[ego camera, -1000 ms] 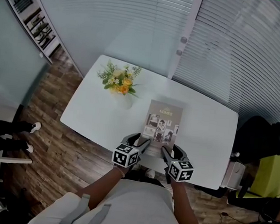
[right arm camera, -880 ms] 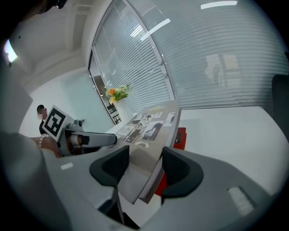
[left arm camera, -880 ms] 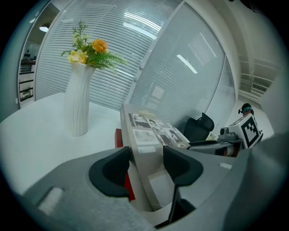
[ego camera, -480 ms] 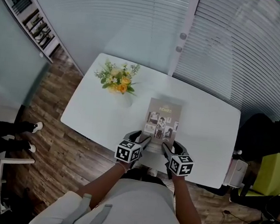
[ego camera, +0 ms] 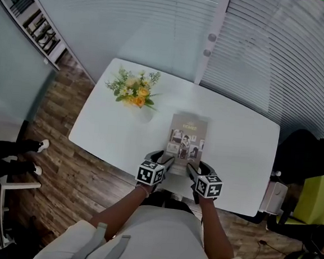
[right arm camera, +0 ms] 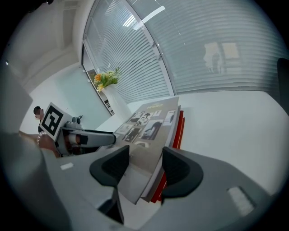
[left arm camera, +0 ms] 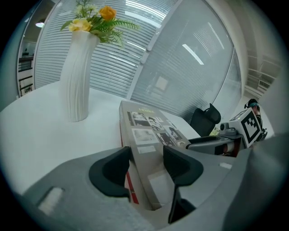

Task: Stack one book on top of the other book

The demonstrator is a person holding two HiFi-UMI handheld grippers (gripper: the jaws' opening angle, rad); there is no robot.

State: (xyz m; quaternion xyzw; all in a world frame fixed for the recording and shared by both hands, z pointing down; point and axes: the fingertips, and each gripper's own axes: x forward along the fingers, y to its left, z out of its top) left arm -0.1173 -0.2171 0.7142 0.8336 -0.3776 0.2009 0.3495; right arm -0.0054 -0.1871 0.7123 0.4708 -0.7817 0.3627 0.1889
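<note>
A grey book (ego camera: 188,137) with photos on its cover lies on top of a red book (left arm camera: 129,189) on the white table (ego camera: 235,161). In the right gripper view the red book (right arm camera: 179,128) shows under the right edge of the grey book (right arm camera: 144,131). My left gripper (ego camera: 161,156) stands at the stack's near left corner and my right gripper (ego camera: 195,166) at its near right corner. In the left gripper view the jaws of the left gripper (left arm camera: 148,153) stand wide around that corner of the grey book (left arm camera: 149,131). The right gripper (right arm camera: 145,153) does the same. I see no pad pressing.
A white vase of yellow and orange flowers (ego camera: 136,93) stands at the table's far left. A black chair (ego camera: 306,161) is beyond the table's right end. A person's feet (ego camera: 33,157) show on the wooden floor at the left. Blinds close the far side.
Both grippers have sunk a little toward the near end of the stacked books. The books and the vase keep their places on the table.
</note>
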